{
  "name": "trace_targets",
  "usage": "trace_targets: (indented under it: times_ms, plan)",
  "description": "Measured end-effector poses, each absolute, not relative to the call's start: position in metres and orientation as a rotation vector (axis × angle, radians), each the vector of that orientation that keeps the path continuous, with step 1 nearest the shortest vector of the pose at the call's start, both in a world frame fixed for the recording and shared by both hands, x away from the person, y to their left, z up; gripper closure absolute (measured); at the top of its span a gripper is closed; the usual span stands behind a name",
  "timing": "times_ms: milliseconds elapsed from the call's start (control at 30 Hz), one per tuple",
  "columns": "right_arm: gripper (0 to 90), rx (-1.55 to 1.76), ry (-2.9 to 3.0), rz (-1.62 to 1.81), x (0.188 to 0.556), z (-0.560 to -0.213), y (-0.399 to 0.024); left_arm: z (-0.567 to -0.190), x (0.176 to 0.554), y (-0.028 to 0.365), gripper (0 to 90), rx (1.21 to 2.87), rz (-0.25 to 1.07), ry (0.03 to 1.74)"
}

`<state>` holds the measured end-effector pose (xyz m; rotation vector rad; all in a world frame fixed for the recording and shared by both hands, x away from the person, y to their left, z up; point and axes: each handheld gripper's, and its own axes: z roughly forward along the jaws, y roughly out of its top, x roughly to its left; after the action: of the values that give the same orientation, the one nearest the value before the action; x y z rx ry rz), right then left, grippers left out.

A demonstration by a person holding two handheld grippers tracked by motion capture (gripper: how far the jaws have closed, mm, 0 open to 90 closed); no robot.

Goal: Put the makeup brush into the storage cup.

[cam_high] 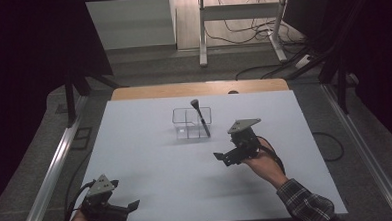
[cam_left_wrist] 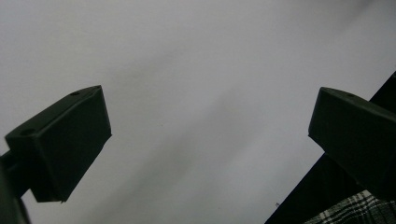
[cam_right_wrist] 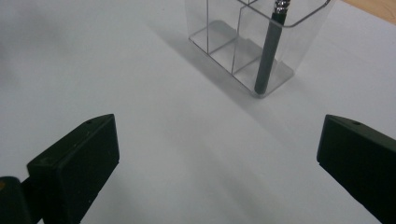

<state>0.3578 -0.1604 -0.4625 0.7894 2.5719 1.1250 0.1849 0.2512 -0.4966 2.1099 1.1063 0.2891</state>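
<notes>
A clear plastic organizer box (cam_high: 190,123) with inner dividers stands near the middle of the white table (cam_high: 151,172). A dark makeup brush (cam_high: 200,117) leans in its front right compartment, head up. In the right gripper view the box (cam_right_wrist: 233,42) and the brush handle (cam_right_wrist: 267,56) lie just ahead of the wide-apart jaws. My right gripper (cam_high: 221,158) hovers open to the right of the box, nothing in it. My left gripper (cam_high: 132,208) rests open near the table's front left edge, over bare white surface (cam_left_wrist: 196,93).
A strip of wooden tabletop (cam_high: 198,88) shows behind the white sheet. Metal rails (cam_high: 51,172) run along both sides. Beyond the table stand a white frame (cam_high: 203,35) and loose cables (cam_high: 250,33) on the floor. A plaid sleeve (cam_high: 305,203) enters at bottom right.
</notes>
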Motion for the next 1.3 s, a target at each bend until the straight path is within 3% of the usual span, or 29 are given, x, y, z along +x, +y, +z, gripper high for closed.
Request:
trace_targets:
  times_ms: [1300]
  plan:
    - [0.0,0.841,2.562,1.15,0.317,-0.468,-0.201,-0.496,0.184,0.25,0.0,2.115,0.296,1.103]
